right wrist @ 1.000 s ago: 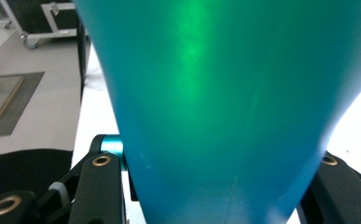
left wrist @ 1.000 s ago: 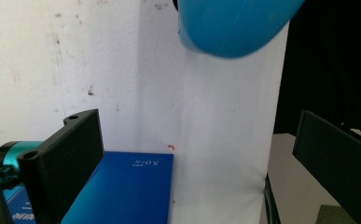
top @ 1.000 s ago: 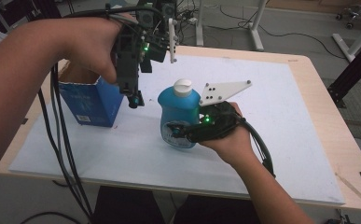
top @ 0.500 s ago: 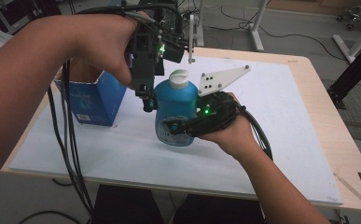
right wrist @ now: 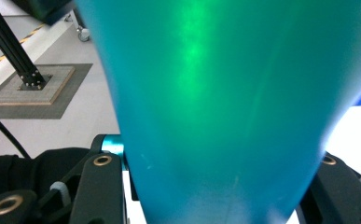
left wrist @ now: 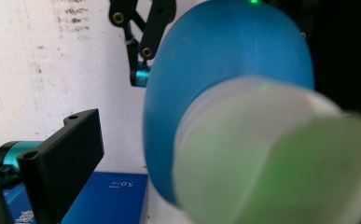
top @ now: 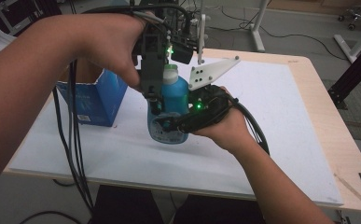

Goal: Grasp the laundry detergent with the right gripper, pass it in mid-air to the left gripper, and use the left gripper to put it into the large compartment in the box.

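**Bottle held up, cap next — slip risk**

My right hand-held gripper (top: 169, 125) is clamped on the blue bottle (top: 173, 100), jaws either side of its lower body w/ the bottle lifted just over the white sheet (top: 262, 121) on the desk (top: 327, 116). My left hand-held gripper (top: 156, 91) comes down from above at the white cap (top: 170, 73); in the left gripper view one jaw stands clear of the bottle w/ a gap, the other is hidden, so I read it as spread wide, not gripping yet. Blue box (top: 96, 100) sits just beside, on my left.

Risks, imo: bottle wall is smooth and curved, so twisting or pulling the cap could spin it or slide it out of the right grip. Closing off-centre on the cap could tilt the bottle; a loosened cap may spill. Left cables hang near the box and could snag it.
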